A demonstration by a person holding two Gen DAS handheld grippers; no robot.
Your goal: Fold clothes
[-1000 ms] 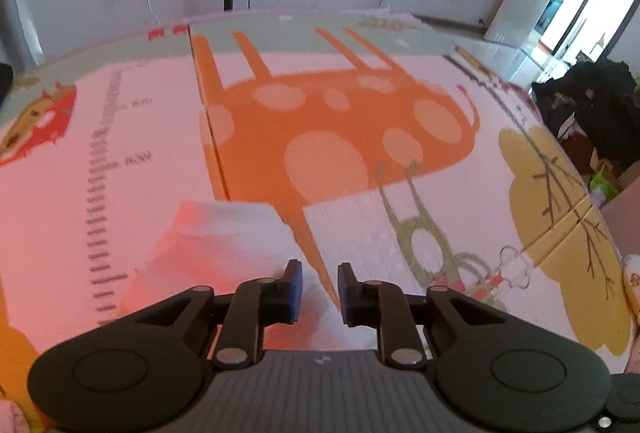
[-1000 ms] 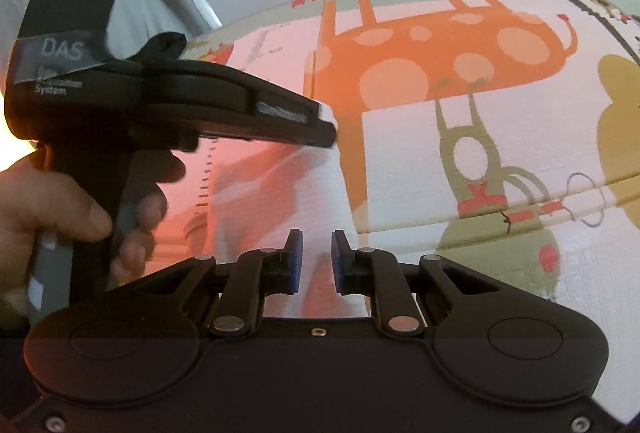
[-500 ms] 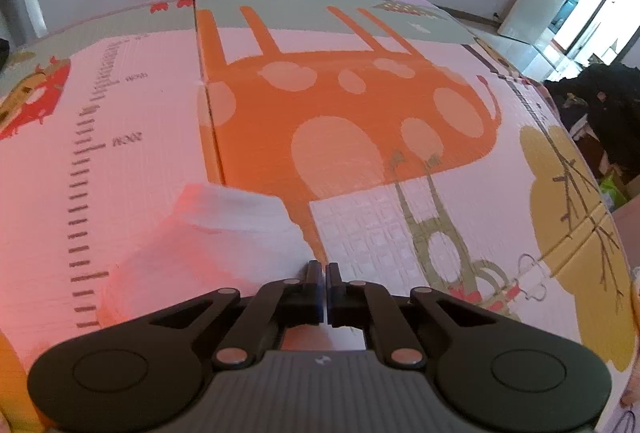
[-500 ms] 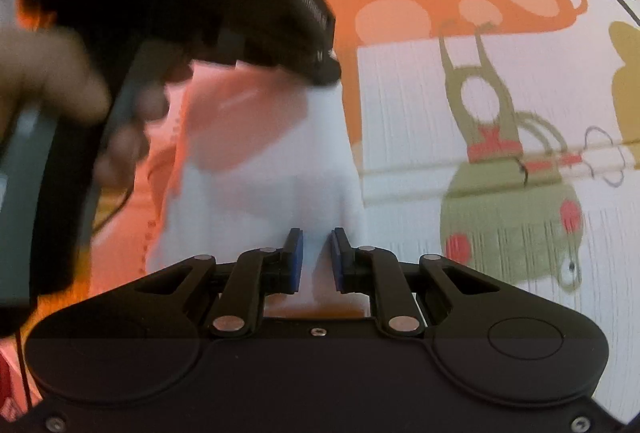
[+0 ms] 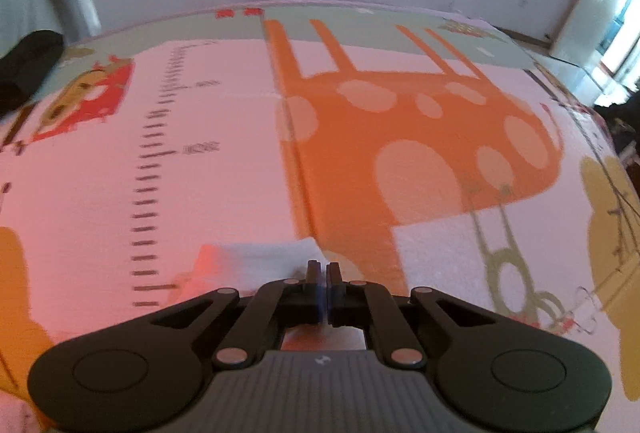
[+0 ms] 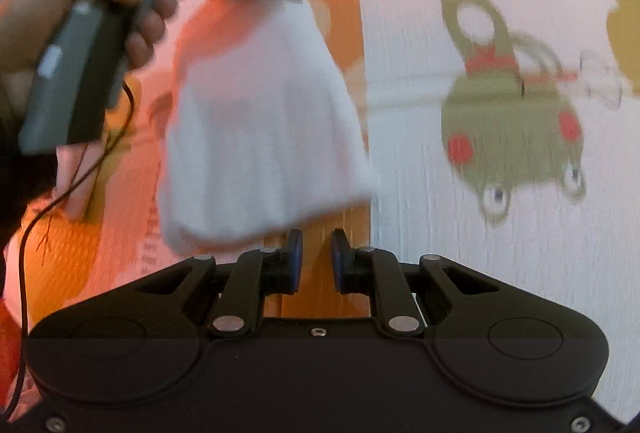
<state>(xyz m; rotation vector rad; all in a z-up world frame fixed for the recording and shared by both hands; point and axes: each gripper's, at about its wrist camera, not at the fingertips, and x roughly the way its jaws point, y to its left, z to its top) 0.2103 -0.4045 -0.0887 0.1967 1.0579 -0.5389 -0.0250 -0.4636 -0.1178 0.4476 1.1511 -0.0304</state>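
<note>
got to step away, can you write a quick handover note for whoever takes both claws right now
Left claw: shut at the far edge of the white garment; whether it pinches the cloth cannot be seen directly.
Right claw: jaws a little apart, nothing between them, just off the garment's near edge.
The garment lies bunched on the printed play mat, beside the orange giraffe print.
Done: no neat fold visible.
Left: grip the near edge with the right claw, spread the garment flat, then fold.
</note>
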